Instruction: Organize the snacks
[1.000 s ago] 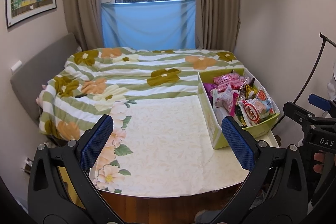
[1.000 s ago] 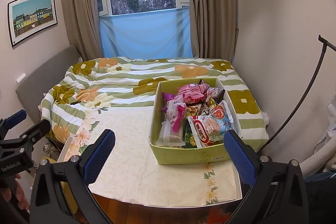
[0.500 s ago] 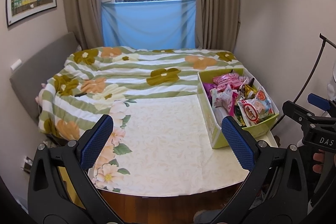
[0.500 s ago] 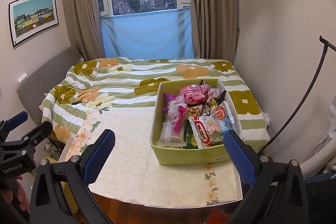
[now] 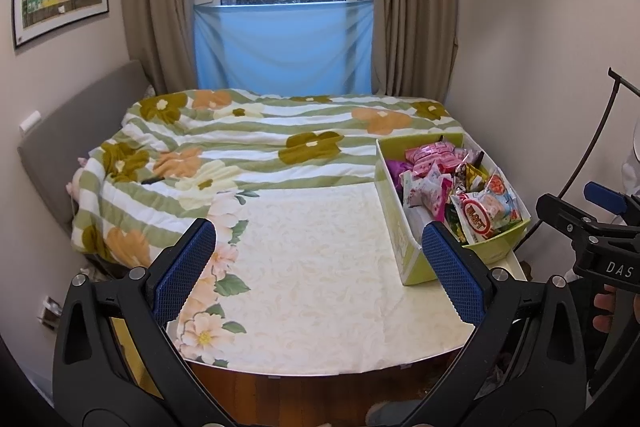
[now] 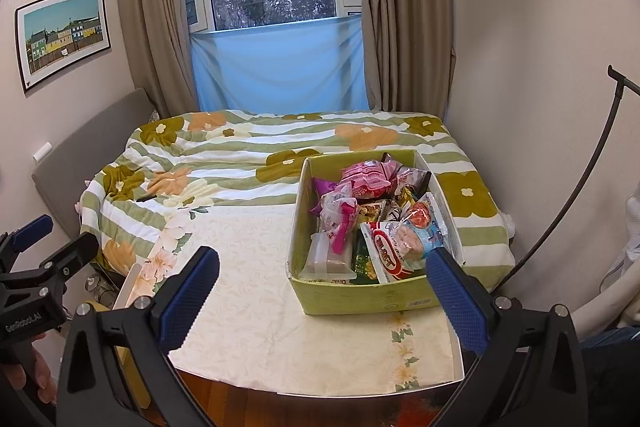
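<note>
Green cardboard box (image 6: 362, 297) of snack packets (image 6: 394, 241) is sitting on the counter (image 6: 260, 319)'s right side; the right gripper (image 6: 322, 297) and left gripper (image 5: 318, 269) are hovering, jaws spread, with only the right wrist view showing the box's near wall.

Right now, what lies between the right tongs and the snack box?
Only bare tablecloth: the right wrist view shows nothing between the open right tongs and the snack box.
</note>
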### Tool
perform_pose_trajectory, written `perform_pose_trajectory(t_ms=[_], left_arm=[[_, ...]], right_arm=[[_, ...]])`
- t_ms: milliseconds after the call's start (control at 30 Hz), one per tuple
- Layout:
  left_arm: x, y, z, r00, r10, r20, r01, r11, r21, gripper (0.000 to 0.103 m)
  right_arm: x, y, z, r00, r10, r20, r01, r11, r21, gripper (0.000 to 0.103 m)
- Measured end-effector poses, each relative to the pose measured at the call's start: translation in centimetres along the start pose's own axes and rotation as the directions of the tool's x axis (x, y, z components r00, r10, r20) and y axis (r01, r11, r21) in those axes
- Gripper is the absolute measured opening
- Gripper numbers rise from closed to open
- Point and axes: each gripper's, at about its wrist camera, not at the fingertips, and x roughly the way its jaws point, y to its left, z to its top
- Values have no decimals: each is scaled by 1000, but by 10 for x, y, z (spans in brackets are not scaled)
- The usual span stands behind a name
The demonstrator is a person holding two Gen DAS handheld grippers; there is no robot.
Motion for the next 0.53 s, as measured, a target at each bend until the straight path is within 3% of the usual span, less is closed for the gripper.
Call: perform_pose_trajectory(t_ms=[533], left_arm=[[-3, -3, 3, 998, 2, 57, -2, 1000, -4, 102]], right_arm=[[2, 0, 3, 1000, -5, 5, 5, 1000, 10, 103]])
